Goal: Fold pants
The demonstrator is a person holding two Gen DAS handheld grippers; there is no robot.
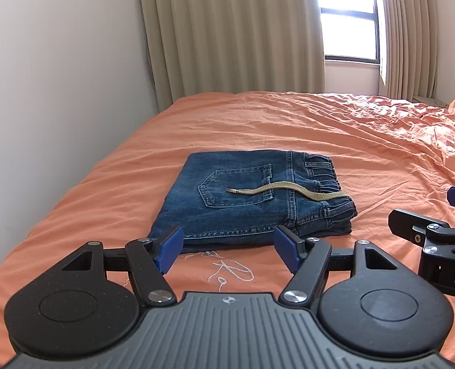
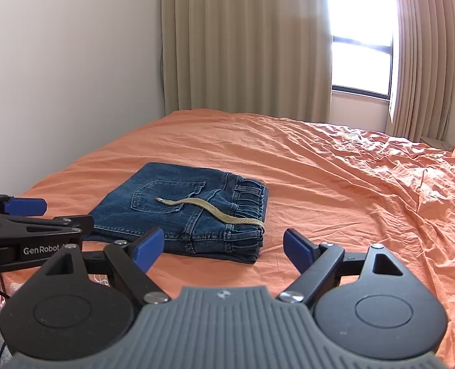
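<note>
- Bedroom: orange bed sheet (image 1: 289, 123), rumpled toward the right, beige curtains (image 1: 227, 30) part-drawn over a bright window (image 1: 349, 30).
- Pants (image 1: 245, 196), blue denim: I see them folded into a compact stack mid-bed, back pocket (image 1: 236, 187) up, elastic waistband at the right. I judge the fold finished or nearly so.
- Drawstring (image 1: 289, 191), tan: trails loose across the pocket, not tucked in.
- Left gripper (image 1: 227, 247): I hold it just short of the stack's near edge, jaws spread wide, nothing between them.
- Right gripper (image 2: 222, 249): likewise wide apart and empty, near the waistband corner. Both sit clear of the cloth, I judge because the stack needs no holding.
- Writing: "GenRobot" on the left gripper's side; "DA", cut off, on the right one's; pale stitched script (image 1: 230, 272) on the sheet, unreadable.
</note>
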